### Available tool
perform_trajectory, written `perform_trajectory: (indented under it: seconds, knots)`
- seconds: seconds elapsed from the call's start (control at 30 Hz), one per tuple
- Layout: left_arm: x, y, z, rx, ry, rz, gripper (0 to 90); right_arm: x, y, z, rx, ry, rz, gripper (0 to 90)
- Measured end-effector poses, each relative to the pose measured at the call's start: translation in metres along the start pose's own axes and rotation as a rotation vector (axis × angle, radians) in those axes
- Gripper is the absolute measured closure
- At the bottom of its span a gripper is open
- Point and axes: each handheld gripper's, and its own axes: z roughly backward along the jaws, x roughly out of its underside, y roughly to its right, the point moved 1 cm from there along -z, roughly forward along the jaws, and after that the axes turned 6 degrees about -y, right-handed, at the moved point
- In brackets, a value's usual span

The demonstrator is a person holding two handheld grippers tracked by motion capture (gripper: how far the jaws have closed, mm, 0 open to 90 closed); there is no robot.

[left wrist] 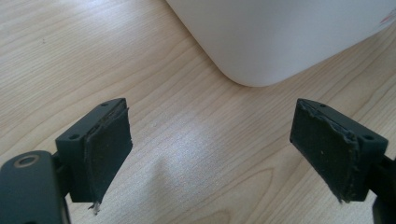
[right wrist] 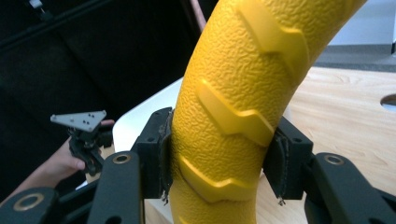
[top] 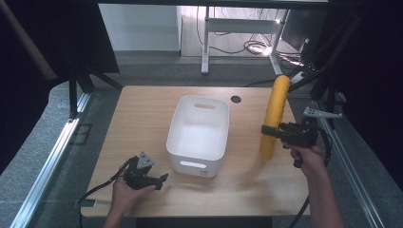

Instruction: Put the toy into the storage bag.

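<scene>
Right gripper (top: 270,132): clamped on the long yellow textured foam tube with raised chevron ridges (top: 274,116) — in the right gripper view both black pads press into its sides at (right wrist: 222,161).
Yellow tube: held roughly upright with a slight curve at the right side of the light wooden surface (top: 142,114); its lower end is close to the surface just right of the bin, though whether it touches cannot be told.
Left gripper (top: 161,179): jaws spread wide with nothing between them, seen at (left wrist: 210,149) in its own view; it sits low over the surface near the front left, pointing toward the bin.
White rectangular plastic bin with handle slots (top: 197,135): stands mid-surface between the two grippers; one rounded corner (left wrist: 252,70) lies just ahead of the left gripper, apart from it.
Person's hands: left hand (top: 124,192) grips the left gripper, right hand (top: 309,159) holds the right — forearms enter from the bottom edge.
Dark round hole (top: 235,99): in the surface beyond the bin's far right corner.
</scene>
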Motion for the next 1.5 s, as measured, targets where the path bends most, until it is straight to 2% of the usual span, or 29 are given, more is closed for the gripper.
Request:
perform_trajectory:
  seconds: [0.13,0.3,0.33,0.37,0.4,0.5,0.57,0.63,0.73,0.97,1.07,1.27,1.5]
  knots:
    - [0.000,0.000,0.000,0.000,-0.004,0.002,12.9,-0.001,-0.002,-0.005,-0.014,0.024,-0.002,49.0]
    - [0.000,0.000,-0.001,-0.002,-0.011,0.002,12.9,-0.002,-0.004,-0.011,-0.009,0.067,-0.012,49.0]
    - [0.000,0.000,-0.001,-0.002,-0.012,0.003,12.9,-0.004,-0.005,-0.013,-0.003,0.101,-0.019,49.0]
    - [0.000,0.000,-0.001,-0.002,-0.013,0.003,12.9,-0.004,-0.005,-0.013,-0.003,0.101,-0.019,49.0]
    - [0.000,0.000,-0.001,-0.003,-0.015,0.004,13.0,-0.005,-0.006,-0.015,0.004,0.130,-0.023,49.0]
    - [0.001,-0.001,0.000,-0.006,-0.016,0.005,13.0,-0.006,-0.007,-0.017,0.009,0.158,-0.035,48.9]
    - [0.002,-0.003,-0.001,0.014,-0.005,0.031,13.2,-0.006,-0.007,-0.019,0.016,0.183,-0.038,48.9]
    - [0.004,-0.005,-0.001,0.010,-0.011,0.042,13.4,-0.006,-0.008,-0.020,0.021,0.205,-0.043,48.8]
    - [0.005,-0.007,0.000,0.011,-0.001,0.055,13.5,-0.005,-0.010,-0.023,0.048,0.239,-0.041,48.9]
    - [0.004,-0.008,0.000,0.013,0.003,0.057,13.6,-0.008,-0.019,-0.030,0.089,0.298,-0.041,48.7]
    - [0.004,-0.007,-0.001,0.015,0.001,0.057,13.6,-0.012,-0.030,-0.037,0.147,0.350,-0.021,48.7]
    - [0.005,-0.008,-0.001,0.017,-0.002,0.057,13.6,-0.019,-0.049,-0.050,0.216,0.417,0.010,48.6]
    - [0.006,-0.009,-0.001,0.022,-0.003,0.062,13.6,-0.026,-0.066,-0.064,0.267,0.442,0.053,48.5]
